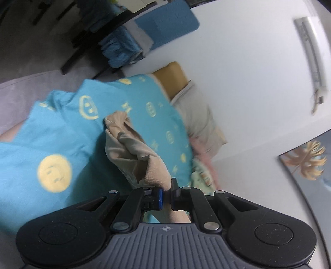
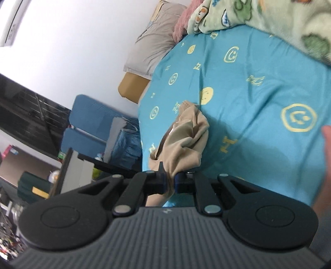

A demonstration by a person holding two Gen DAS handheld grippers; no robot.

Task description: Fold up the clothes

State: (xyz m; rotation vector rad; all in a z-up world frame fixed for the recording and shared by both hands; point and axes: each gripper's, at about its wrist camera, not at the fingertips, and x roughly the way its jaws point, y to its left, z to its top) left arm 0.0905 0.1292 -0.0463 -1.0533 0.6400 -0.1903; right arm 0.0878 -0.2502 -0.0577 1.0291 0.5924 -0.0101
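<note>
Left tongs [image 1: 168, 193] and right tongs [image 2: 170, 182] clamping beige garment [image 1: 132, 147], smiley-print bedsheet [image 2: 248, 87], lettering illegible

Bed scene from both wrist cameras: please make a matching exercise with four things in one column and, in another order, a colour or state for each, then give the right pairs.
Things:
1. beige garment
2. bedsheet
3. blanket
4. left gripper

Colour or state:
A. pale green with cartoon prints, bunched up on the bed
B. shut on cloth
C. plain tan, crumpled, pinched by both grippers
D. turquoise with yellow smiley faces

Right pairs: 1-C, 2-D, 3-A, 4-B. The right gripper is also shut on the beige garment.
</note>
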